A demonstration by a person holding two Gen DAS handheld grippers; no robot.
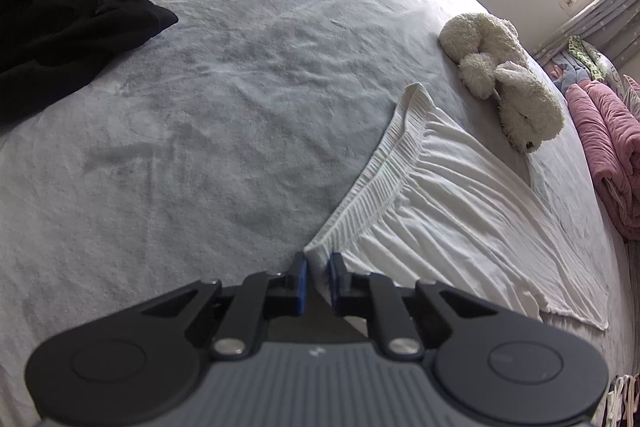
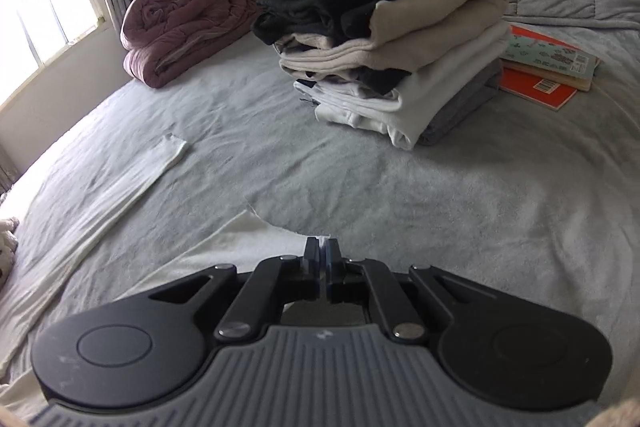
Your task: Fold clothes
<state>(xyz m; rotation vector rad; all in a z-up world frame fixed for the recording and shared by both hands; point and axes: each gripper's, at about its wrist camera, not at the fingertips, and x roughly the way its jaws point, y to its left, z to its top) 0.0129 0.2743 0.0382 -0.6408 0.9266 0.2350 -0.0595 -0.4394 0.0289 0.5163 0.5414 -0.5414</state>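
Note:
A white long-sleeved top lies flat on the grey bedspread. In the left wrist view its ribbed hem (image 1: 384, 163) runs away from me, and my left gripper (image 1: 317, 267) is shut on the near hem corner, with white cloth pinched between the blue pads. In the right wrist view one sleeve (image 2: 132, 183) stretches to the far left. The curved neckline (image 2: 272, 225) sits just ahead of the fingers. My right gripper (image 2: 322, 255) is shut on the top's edge beside the neckline, where a sliver of white shows between the pads.
A stack of folded clothes (image 2: 392, 39) stands ahead on the right, with books (image 2: 548, 67) behind it. A rolled pink quilt (image 2: 188, 23) lies by the window. A white plush toy (image 1: 504, 75) lies beyond the hem, and dark clothes (image 1: 64, 11) at the far left.

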